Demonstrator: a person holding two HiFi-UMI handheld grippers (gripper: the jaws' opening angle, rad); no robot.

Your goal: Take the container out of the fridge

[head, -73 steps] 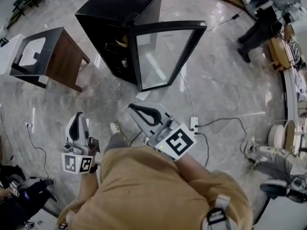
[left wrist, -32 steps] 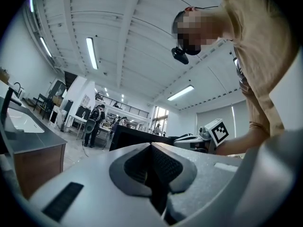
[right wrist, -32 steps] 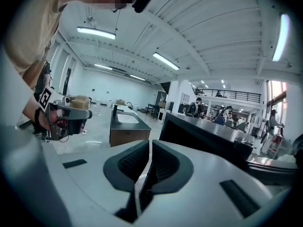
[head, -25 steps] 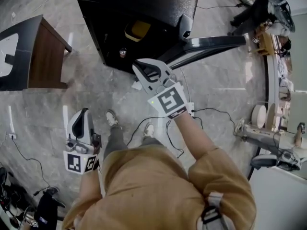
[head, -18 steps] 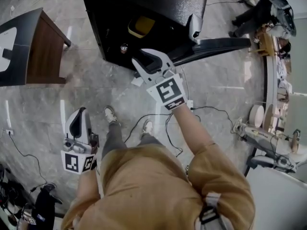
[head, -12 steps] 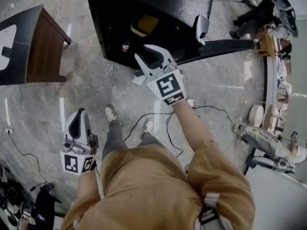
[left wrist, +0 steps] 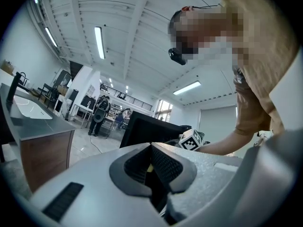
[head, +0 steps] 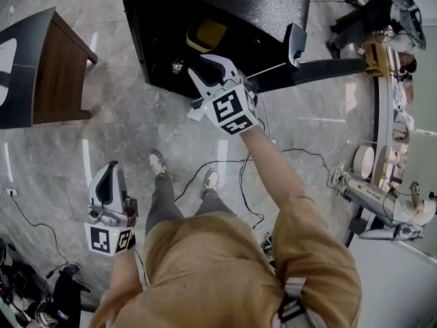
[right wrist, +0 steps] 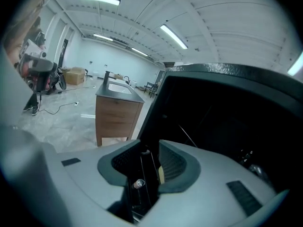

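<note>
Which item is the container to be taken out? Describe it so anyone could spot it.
Start at the black fridge standing open on the marble floor. In its dark interior sits the container, the only yellow thing there; its neighbour is a small capped bottle.

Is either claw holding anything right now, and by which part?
Nothing is held. The left gripper is shut, empty; the right gripper is opening its jaws at the fridge, nothing between them.

The fridge [head: 232, 5] at upper centre has a black, finely grained casing with a dull sheen. The floor [head: 136, 135] is glossy grey marbled stone. The table [head: 65, 74] at upper left shows matt brown wood. The shirt [head: 218, 272] is tan cloth.
</note>
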